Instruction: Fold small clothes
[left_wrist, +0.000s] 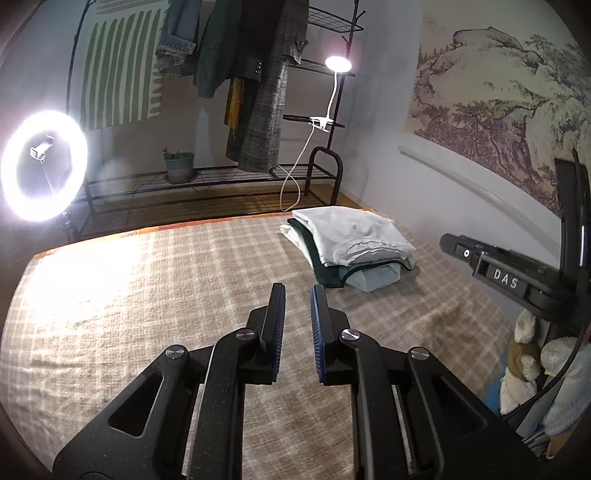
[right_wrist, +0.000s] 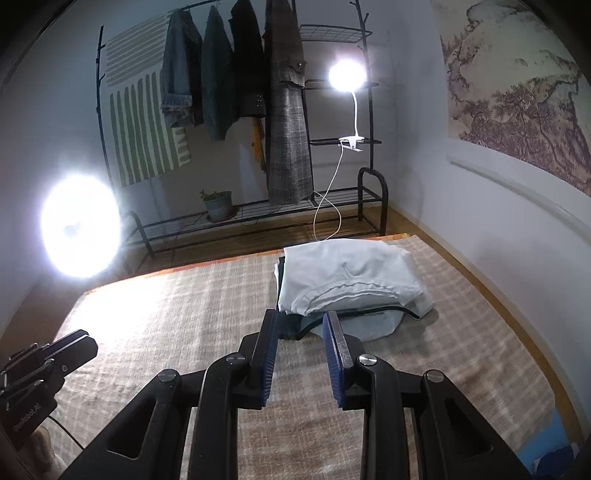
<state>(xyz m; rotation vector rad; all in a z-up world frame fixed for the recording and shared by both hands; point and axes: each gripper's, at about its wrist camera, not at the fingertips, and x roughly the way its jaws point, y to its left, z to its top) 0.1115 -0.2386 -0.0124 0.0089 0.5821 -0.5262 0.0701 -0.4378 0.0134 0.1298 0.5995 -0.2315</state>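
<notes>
**Both grippers empty, stack ahead**

Left wrist view: the left gripper (left_wrist: 297, 291) hangs released, nothing between its jaws; the folded stack (left_wrist: 351, 245) lies ahead to its right on the mat (left_wrist: 147, 288).

Right wrist view: the right gripper (right_wrist: 300, 319) is likewise empty, the stack just beyond its tips. The lower garments are hidden, probably three.

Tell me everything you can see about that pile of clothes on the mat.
The pile of clothes is a short stack of folded garments lying on the checked mat, toward its far right corner near the wall. On top is a white piece of soft knit-looking cloth, slightly rumpled, its curved hem facing the cameras. Beneath it, dark green and pale grey-blue layers poke out at the front. The edges are not perfectly aligned. Nothing touches the pile but the mat.
</notes>
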